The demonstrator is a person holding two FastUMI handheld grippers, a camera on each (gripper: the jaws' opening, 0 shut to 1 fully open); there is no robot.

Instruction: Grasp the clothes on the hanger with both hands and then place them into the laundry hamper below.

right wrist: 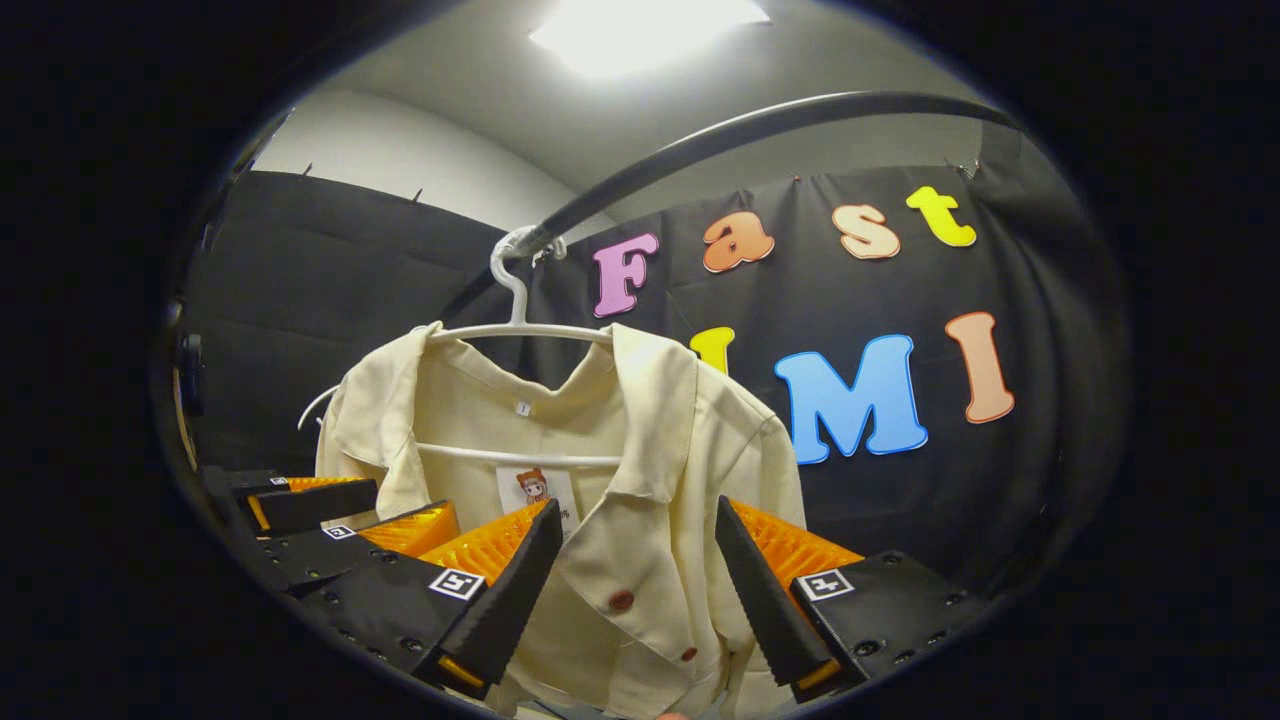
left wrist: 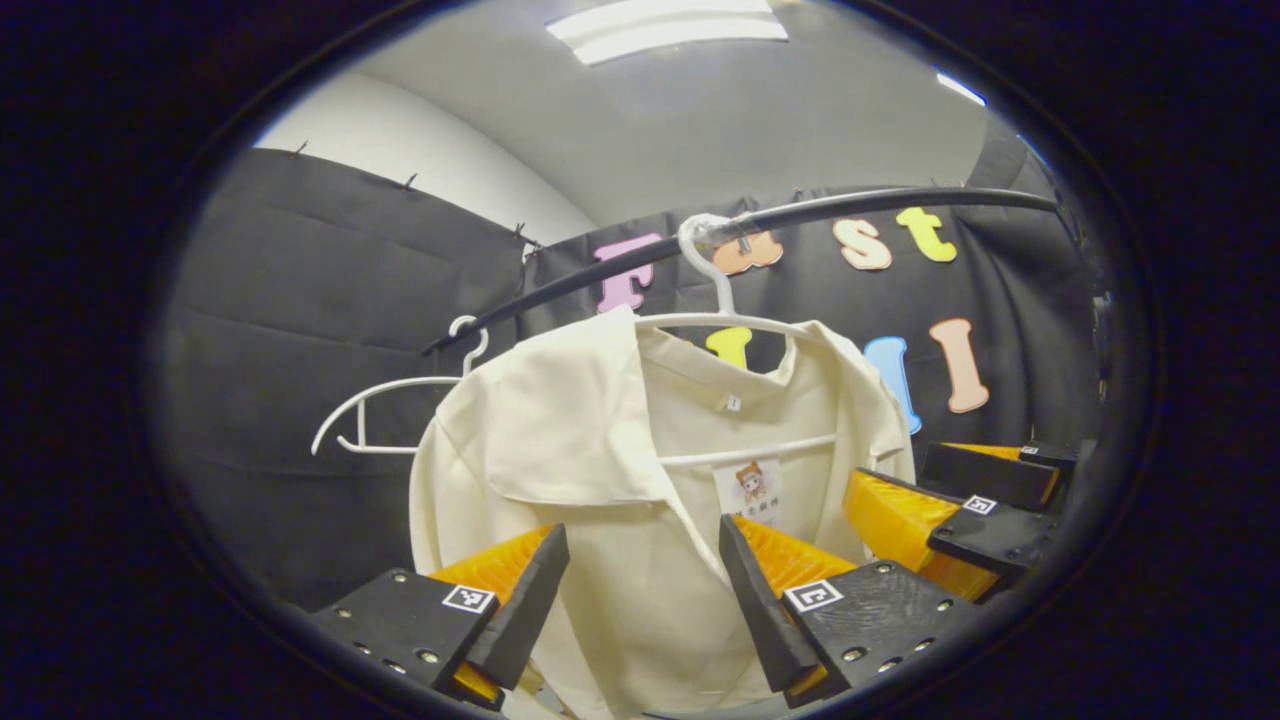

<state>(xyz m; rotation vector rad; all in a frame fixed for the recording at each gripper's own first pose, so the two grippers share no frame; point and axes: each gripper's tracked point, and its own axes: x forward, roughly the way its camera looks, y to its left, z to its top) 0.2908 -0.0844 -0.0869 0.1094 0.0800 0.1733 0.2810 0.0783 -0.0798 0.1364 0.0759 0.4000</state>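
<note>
Cream fabric is filling the middle of both views: a shirt [left wrist: 600, 480] is hanging open-fronted on a white hanger [left wrist: 745, 322], whose hook is looping over a dark rail [left wrist: 800, 212] running across the booth. In the left gripper view, the left claw [left wrist: 645, 590] is standing open, its 2 fingers [left wrist: 520, 600] spread to either side of the shirt's front panel below the collar; whether they are touching the cloth cannot be told. A second, bare white hanger [left wrist: 385, 415] is hanging on the same rail, just beside the shirt's shoulder. The right claw [left wrist: 985, 490] is showing at the lower right of that view, near the shirt's other shoulder.

In the right gripper view, the right claw [right wrist: 640, 585] is likewise open, its fingers [right wrist: 765, 590] flanking the shirt's [right wrist: 650, 470] buttoned edge, where 2 red buttons [right wrist: 621, 601] are showing between them. The hanger [right wrist: 520, 330] is sitting level under the rail [right wrist: 720, 135], with a small printed tag [right wrist: 535, 490] hanging inside the collar below the hanger's bar. The left claw [right wrist: 340, 520] is showing at the lower left, close to the shirt's far side. A ceiling light [right wrist: 640, 25] is glowing overhead.
</note>
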